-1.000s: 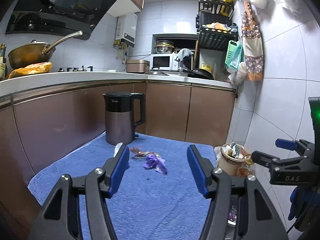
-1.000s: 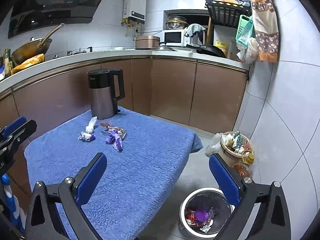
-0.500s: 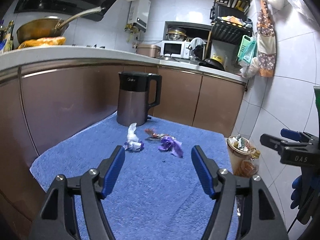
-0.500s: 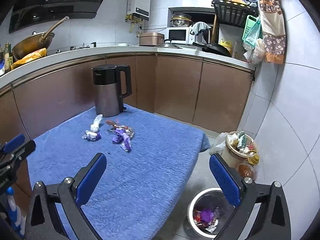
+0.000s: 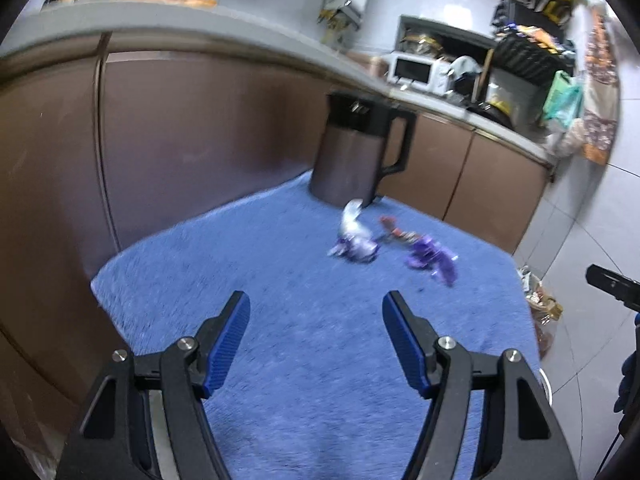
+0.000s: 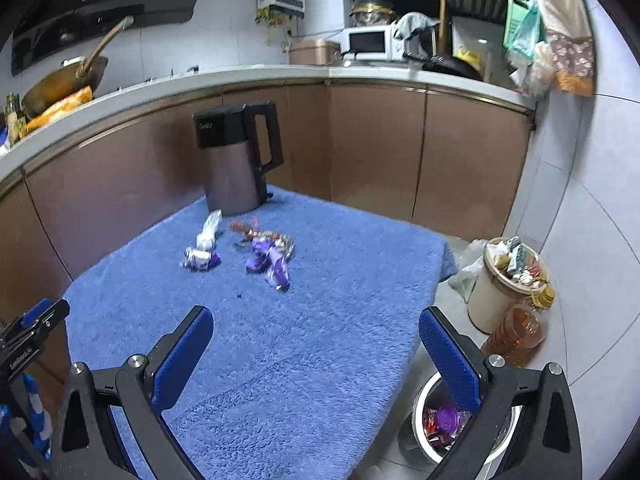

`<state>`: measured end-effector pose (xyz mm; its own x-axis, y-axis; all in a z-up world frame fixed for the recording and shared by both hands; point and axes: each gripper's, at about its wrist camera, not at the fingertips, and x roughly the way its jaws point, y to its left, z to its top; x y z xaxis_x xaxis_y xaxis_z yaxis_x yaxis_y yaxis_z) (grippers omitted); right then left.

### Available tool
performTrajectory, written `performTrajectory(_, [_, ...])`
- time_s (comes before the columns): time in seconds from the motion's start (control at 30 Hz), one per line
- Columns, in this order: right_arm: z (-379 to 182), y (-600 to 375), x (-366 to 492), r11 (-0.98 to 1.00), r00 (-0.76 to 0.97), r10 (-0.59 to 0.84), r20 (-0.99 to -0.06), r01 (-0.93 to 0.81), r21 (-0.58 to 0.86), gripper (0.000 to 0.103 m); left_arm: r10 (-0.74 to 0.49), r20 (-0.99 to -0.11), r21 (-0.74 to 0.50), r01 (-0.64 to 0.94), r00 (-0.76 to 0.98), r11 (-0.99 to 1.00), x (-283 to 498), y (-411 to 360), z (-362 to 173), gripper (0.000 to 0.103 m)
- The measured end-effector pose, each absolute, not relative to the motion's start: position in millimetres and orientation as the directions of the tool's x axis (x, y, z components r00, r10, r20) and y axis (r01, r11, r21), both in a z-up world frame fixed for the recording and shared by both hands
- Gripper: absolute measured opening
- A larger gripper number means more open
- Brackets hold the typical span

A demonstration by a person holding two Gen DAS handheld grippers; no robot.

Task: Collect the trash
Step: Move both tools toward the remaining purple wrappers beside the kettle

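The left gripper (image 5: 316,336) has moved forward and down since a moment ago, so the trash looks bigger and closer in its view, and the picture is blurry. The right gripper (image 6: 316,344) has crept closer too. Both have their blue-padded jaws spread wide, and both hold nothing.

The trash lies on the fuzzy blue towel (image 6: 280,340) that covers the table. A crumpled white and purple wrapper (image 6: 203,248) is on the left. Just beside it on the right are a twisted shiny purple wrapper (image 6: 269,262) and a thin red and brown wrapper (image 6: 256,233). They sit near the tall dark grey electric kettle with a black handle (image 6: 236,164), in front of it.

On the floor by the right side of the table is a round silver trash bin (image 6: 436,424) with wrappers inside. A full cream-coloured bucket (image 6: 504,280) stands near the white tiled wall. Brown cupboard doors (image 6: 372,148) run behind the table, under a white counter (image 6: 256,76).
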<state>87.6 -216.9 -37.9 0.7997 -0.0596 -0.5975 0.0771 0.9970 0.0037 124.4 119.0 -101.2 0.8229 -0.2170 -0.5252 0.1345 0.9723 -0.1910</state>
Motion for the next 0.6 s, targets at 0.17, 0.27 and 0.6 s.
performTrajectory(0.17, [-54,-215,107,0.999,0.766,-0.029,-0.642,0.041,0.003,0.103,-0.221,-0.593,-0.211,0.116,0.774,0.971,141,131,-124,0.067])
performTrajectory(0.27, [-61,-216,118,1.0,0.751,0.001,-0.66,0.012,0.014,0.103,-0.215,-0.619,-0.203,0.111,0.756,0.973,150,131,-132,0.067])
performTrajectory(0.6, [-85,-232,158,0.997,0.72,0.066,-0.691,-0.025,0.07,0.103,-0.227,-0.672,-0.177,0.145,0.705,0.973,177,110,-152,0.067])
